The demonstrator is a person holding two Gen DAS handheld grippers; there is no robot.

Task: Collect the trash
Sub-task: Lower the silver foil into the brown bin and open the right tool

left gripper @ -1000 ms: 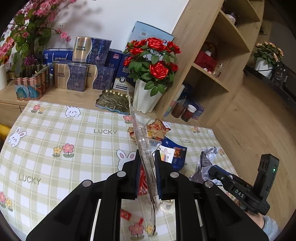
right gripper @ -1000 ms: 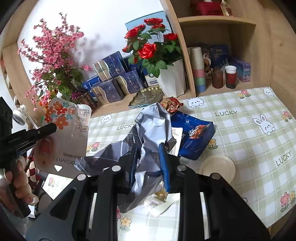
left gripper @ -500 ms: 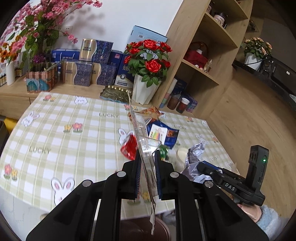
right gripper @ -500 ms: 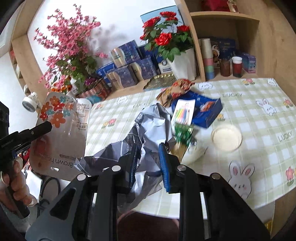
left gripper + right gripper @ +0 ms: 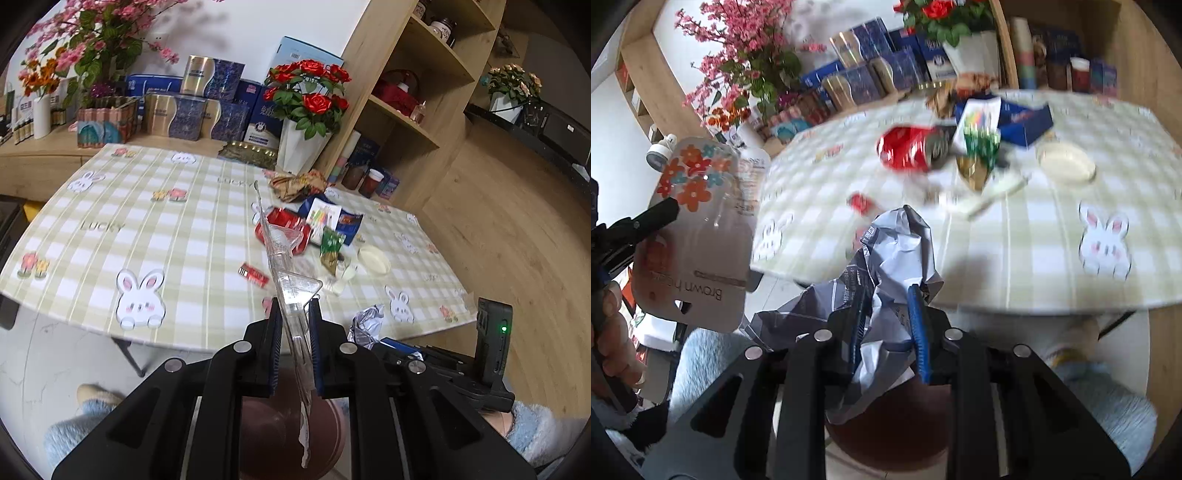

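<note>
Both hands carry trash off the desk (image 5: 110,221). The left hand-held gripper (image 5: 293,325) is clenched on a clear plastic package (image 5: 284,258), and the right hand-held gripper (image 5: 886,321) grips a crumpled grey wrapper (image 5: 897,251). Each hangs over a brown bin (image 5: 280,424) on the floor, nothing dropped yet. A red can (image 5: 908,147), a blue packet (image 5: 1023,114), a round lid (image 5: 1065,160) and small scraps wait on the desk. The bin's inside is mostly hidden, and the right view is blurred.

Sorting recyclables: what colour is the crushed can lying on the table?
Red, with a silver end; the crushed can shows best in the right wrist view.
</note>
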